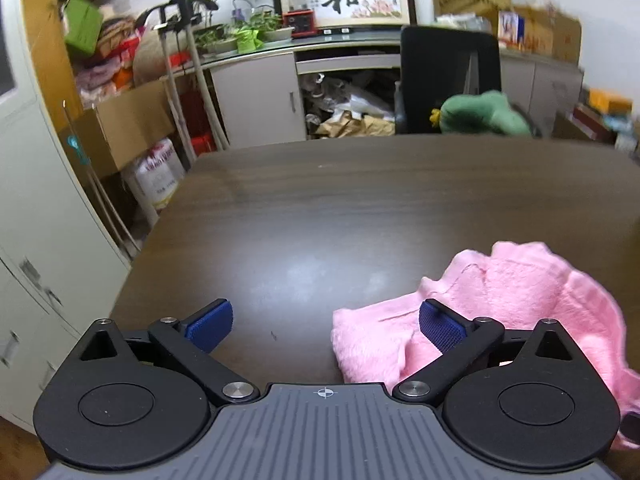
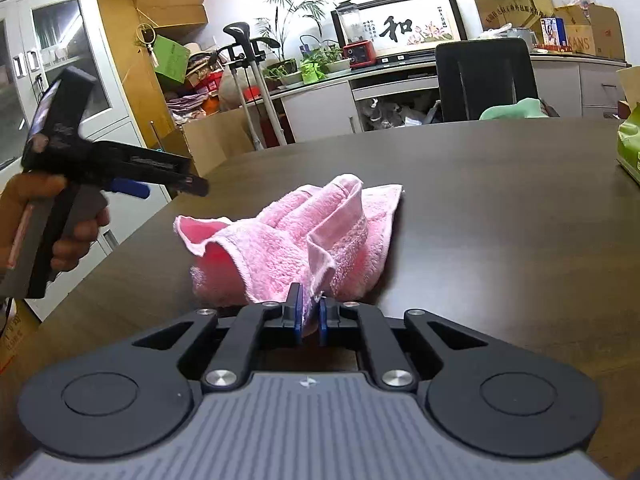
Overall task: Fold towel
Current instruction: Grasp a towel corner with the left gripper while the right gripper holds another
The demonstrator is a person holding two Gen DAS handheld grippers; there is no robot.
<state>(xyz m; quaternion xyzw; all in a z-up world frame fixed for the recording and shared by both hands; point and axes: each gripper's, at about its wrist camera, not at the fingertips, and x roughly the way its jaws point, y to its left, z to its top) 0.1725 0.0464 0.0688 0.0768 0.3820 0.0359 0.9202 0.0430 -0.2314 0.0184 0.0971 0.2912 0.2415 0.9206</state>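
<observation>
A pink towel [image 2: 288, 240] lies crumpled in a loose heap on the dark wooden table [image 2: 480, 200]. My right gripper [image 2: 309, 316] is shut on the towel's near edge; a fold of fabric fills the narrow gap between its blue pads. A hand holds my left gripper [image 2: 192, 180] in the air off to the left, above the table's left edge and apart from the towel. In the left wrist view that left gripper [image 1: 324, 316] stands wide open with nothing between its fingers. The towel [image 1: 520, 292] lies under and beyond its right finger, and bare table [image 1: 320, 208] lies ahead.
A black chair [image 2: 484, 76] stands behind the table's far edge with a green soft thing [image 2: 516, 108] on it. A green packet [image 2: 630, 144] lies at the table's right edge. White cabinets [image 1: 24, 240] and cardboard boxes [image 1: 132, 120] crowd the left side.
</observation>
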